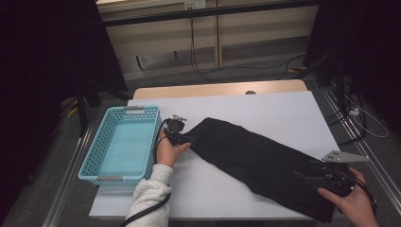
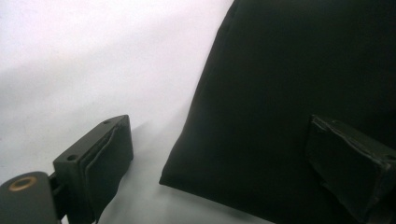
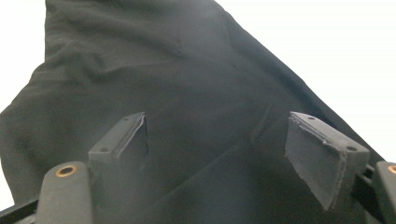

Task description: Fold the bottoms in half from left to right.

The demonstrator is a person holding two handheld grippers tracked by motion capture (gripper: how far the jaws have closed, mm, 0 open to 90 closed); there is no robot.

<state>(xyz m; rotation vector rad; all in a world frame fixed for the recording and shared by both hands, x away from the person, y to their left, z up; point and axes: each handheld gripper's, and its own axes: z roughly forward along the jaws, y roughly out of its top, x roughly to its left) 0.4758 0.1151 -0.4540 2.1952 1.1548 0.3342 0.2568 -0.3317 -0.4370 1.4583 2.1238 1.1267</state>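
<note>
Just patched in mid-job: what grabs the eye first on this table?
A long black cloth lies slantwise across the white table, with open tongs at each end: the left tongs at its upper end, the right tongs at its lower. A blue basket sits on the left.

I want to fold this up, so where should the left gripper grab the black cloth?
Probably the near corner of the black cloth: it lies flat with its edge exposed on the white table. The open left gripper already straddles that edge, so slide in low from the table side.
</note>
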